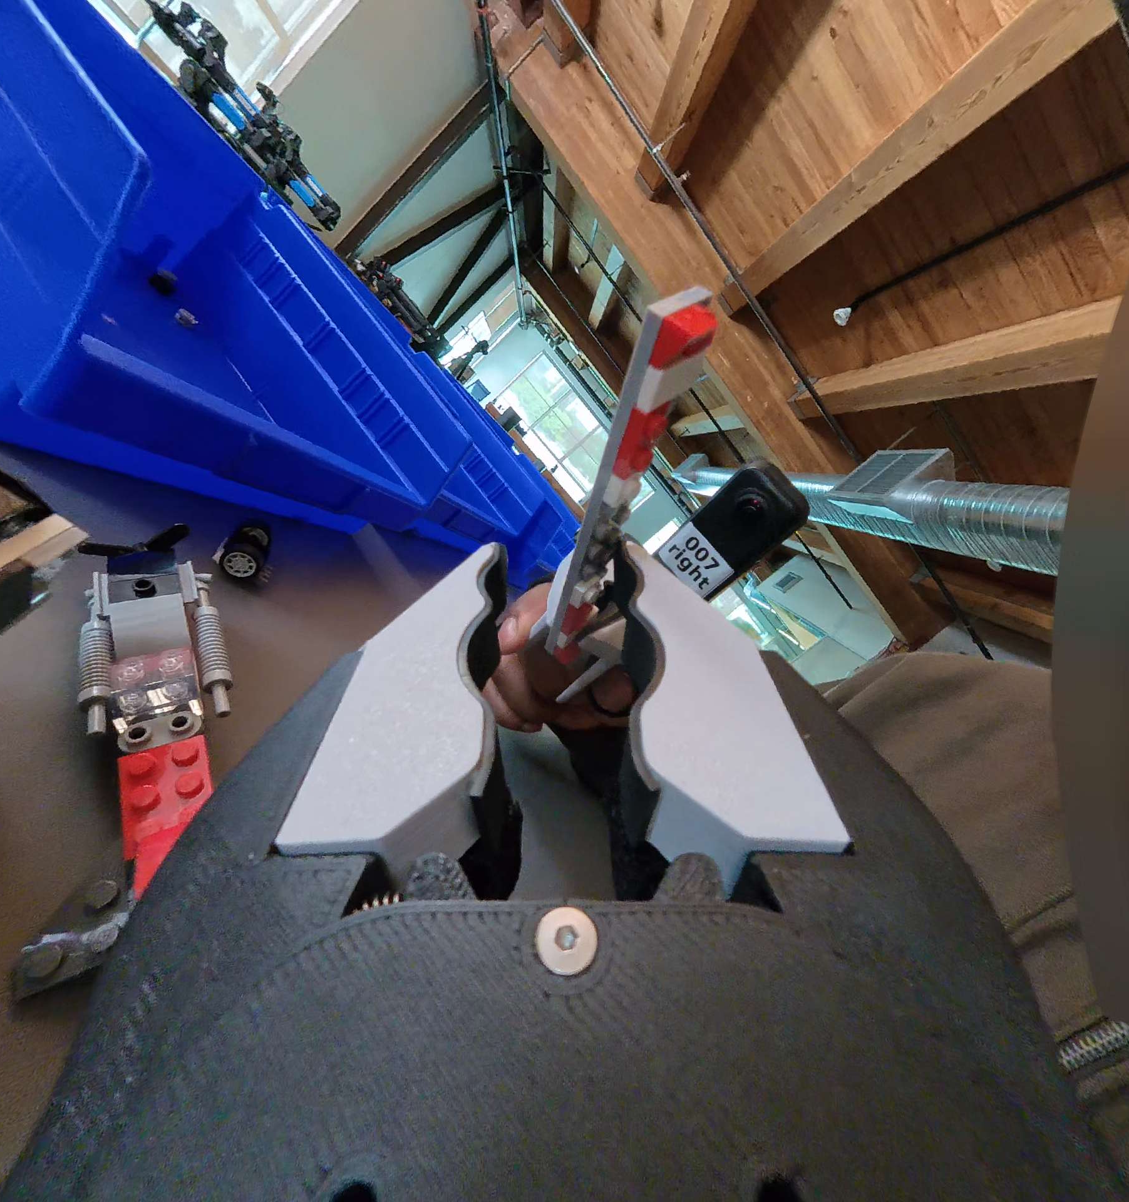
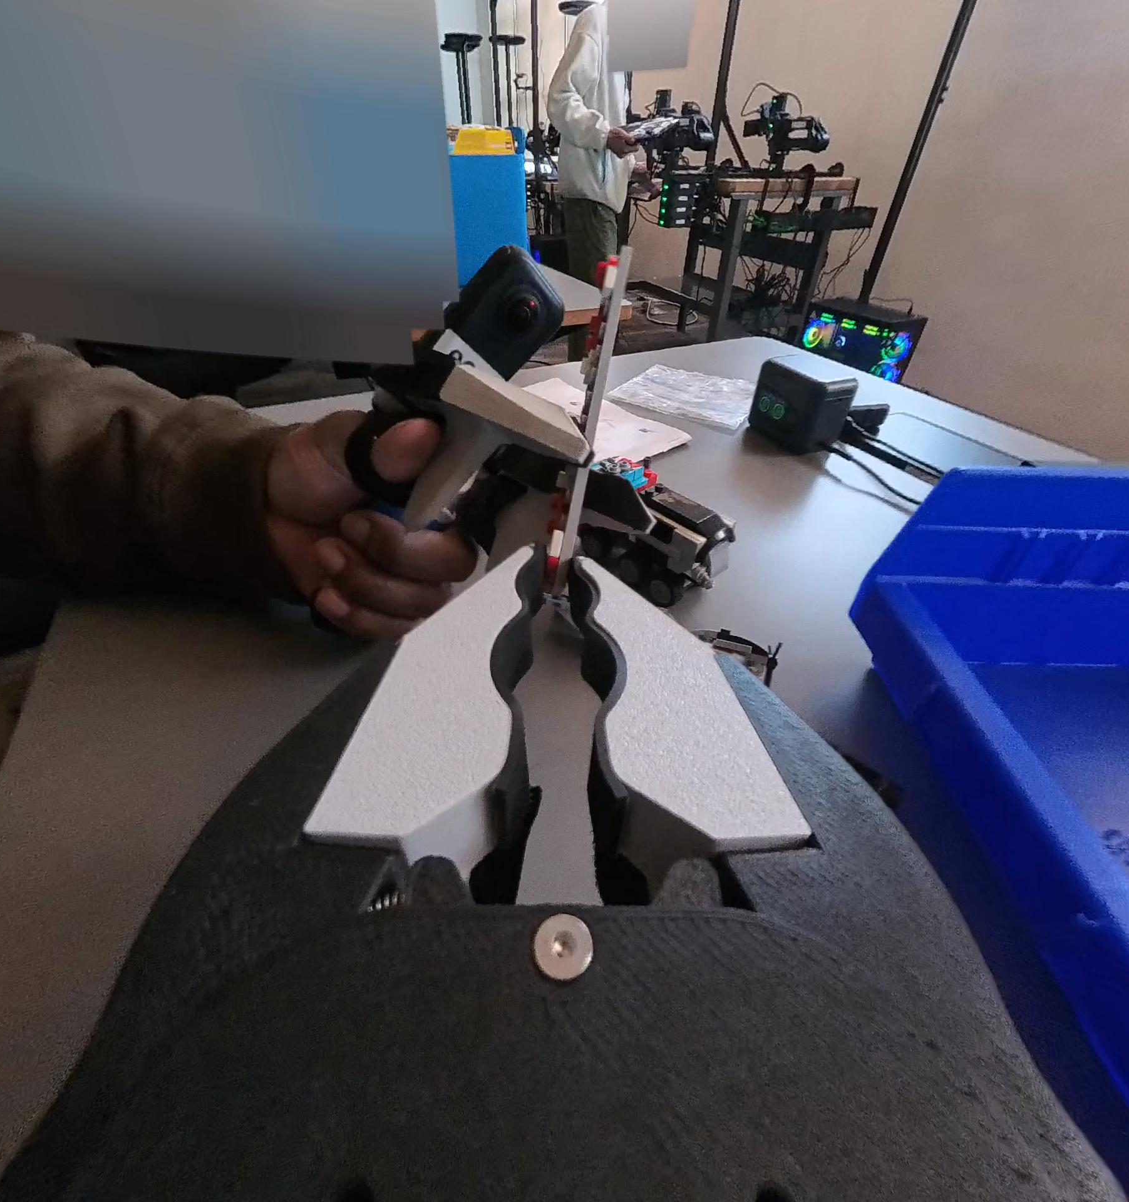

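A long thin brick strip [image 1: 646,416], a grey plate with red and white bricks on one side, stands upright in the air. My right gripper [image 2: 558,566] is shut on its lower end [image 2: 597,390]. My left gripper [image 1: 561,559] is open. The strip passes between its fingers close to the right pad, with a wide gap to the left pad. In the right wrist view the left gripper's upper finger [image 2: 516,410] reaches the strip from the left, a hand on its handle. The right gripper's camera [image 1: 750,514] shows behind the strip.
Blue bins [image 1: 223,293] line the table's far side and the right [image 2: 1036,618]. A partly built brick chassis with springs [image 1: 152,650] and a wheel pair [image 1: 246,549] lie on the table. A black brick vehicle [image 2: 666,527], papers [image 2: 639,432], a black box [image 2: 802,403] and a standing person [image 2: 587,149] lie beyond. Only a small space, under 4 cm, lies between the two pairs of fingers.
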`<state>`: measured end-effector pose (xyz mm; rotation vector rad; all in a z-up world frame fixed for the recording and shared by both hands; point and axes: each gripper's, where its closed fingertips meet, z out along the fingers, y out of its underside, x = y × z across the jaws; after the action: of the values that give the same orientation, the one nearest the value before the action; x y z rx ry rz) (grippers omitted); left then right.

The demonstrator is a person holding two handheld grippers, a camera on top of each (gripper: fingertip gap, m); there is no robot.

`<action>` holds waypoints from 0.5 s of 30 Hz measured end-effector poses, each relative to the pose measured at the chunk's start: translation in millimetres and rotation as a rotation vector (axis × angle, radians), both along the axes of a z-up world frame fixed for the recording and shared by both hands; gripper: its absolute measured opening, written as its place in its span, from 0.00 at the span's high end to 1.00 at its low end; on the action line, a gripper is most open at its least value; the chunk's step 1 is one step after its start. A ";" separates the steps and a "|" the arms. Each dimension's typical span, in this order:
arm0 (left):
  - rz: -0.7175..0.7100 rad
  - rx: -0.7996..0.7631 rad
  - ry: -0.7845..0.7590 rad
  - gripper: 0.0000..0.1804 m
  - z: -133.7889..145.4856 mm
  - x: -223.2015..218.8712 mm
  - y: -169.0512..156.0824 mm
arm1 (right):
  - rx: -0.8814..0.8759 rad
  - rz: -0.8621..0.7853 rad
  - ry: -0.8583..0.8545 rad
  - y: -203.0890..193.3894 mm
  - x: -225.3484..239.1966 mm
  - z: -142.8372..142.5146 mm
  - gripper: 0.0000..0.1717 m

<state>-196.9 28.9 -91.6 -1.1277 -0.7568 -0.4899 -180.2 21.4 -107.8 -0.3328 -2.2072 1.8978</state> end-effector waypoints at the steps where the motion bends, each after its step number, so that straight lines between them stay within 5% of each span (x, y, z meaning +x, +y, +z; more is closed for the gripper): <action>1: -0.008 -0.003 0.019 0.81 0.6 1.6 0.8 | 0.007 -0.002 0.020 1.3 -0.2 0.2 0.97; 5: -0.039 0.000 0.086 0.91 4.5 9.2 3.6 | 0.016 -0.002 0.077 6.0 0.2 2.9 0.97; 15: -0.030 0.003 0.129 0.93 6.9 12.0 3.8 | -0.010 -0.007 0.160 10.1 3.0 12.8 0.95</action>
<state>-184.9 32.7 -84.7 -1.1573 -0.6276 -0.4386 -177.1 31.6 -95.0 -0.1822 -2.0908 1.8631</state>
